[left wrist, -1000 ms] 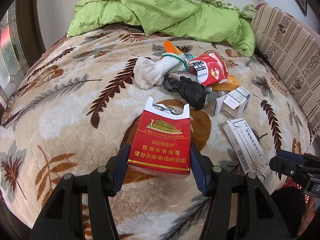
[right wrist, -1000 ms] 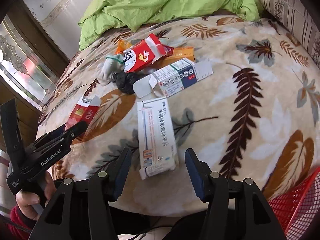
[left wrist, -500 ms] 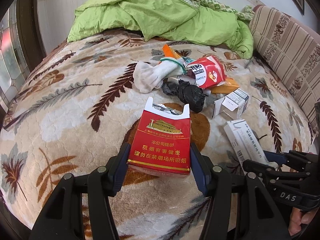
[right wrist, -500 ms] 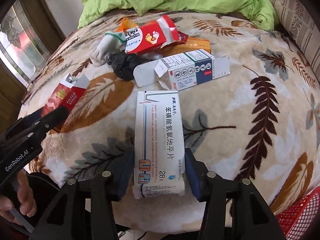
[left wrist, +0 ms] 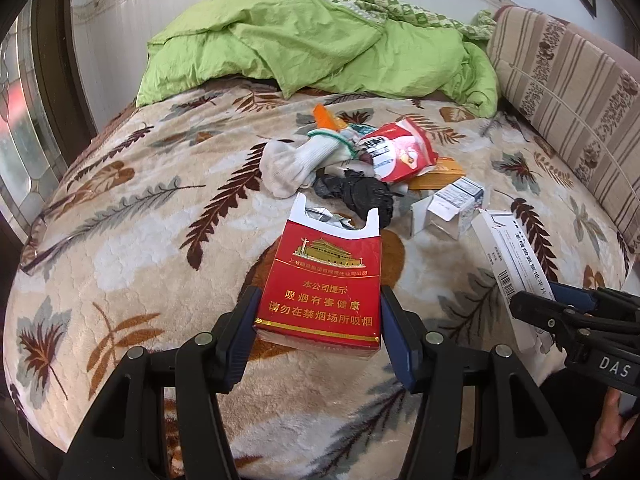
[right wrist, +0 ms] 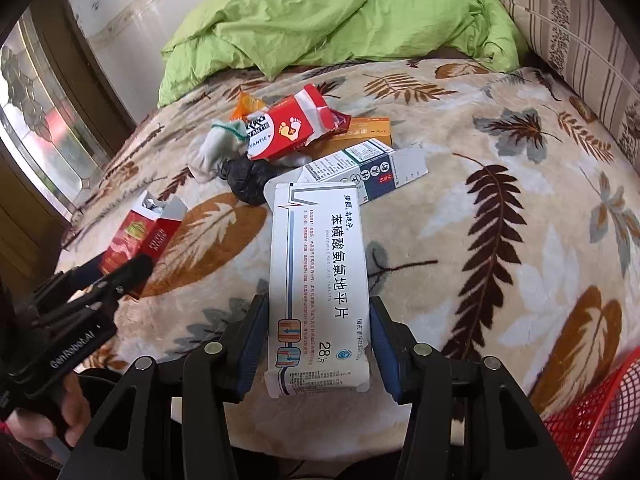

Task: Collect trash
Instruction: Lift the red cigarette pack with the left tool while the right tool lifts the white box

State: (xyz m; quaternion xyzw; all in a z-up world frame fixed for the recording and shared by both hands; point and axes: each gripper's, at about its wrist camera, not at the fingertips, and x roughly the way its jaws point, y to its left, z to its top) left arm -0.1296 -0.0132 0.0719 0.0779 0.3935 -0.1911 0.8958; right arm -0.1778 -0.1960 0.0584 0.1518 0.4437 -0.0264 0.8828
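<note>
Both hands are mid-pickup on the bed (left wrist: 120, 248), each with one piece of trash. The left gripper (left wrist: 318, 332) has its fingers (left wrist: 240, 332) pressed against the two sides of the open red cigarette pack (left wrist: 324, 284), low in the middle of the left wrist frame, part-way closed and clamped on it. The right gripper (right wrist: 316, 340) has the long white pill box (right wrist: 318, 280) between its fingers (right wrist: 252, 340), bottom centre of its frame; those fingers have just been closing in, and now look snug against the box's edges, so I would call it gripped. The rest of the litter, a white sock (left wrist: 292, 164), a black bag (left wrist: 360, 196), a red foot-patch packet (right wrist: 288, 128), an orange box (right wrist: 360, 132) and a blue-and-white carton (right wrist: 360, 168), sits heaped in the upper middle of both frames. A red mesh basket (right wrist: 600, 412) peeks in at the lower right of the right wrist frame. Next, I reckon, both pieces need lifting clear of the blanket and carrying over to that basket, grips kept firm until above it
</note>
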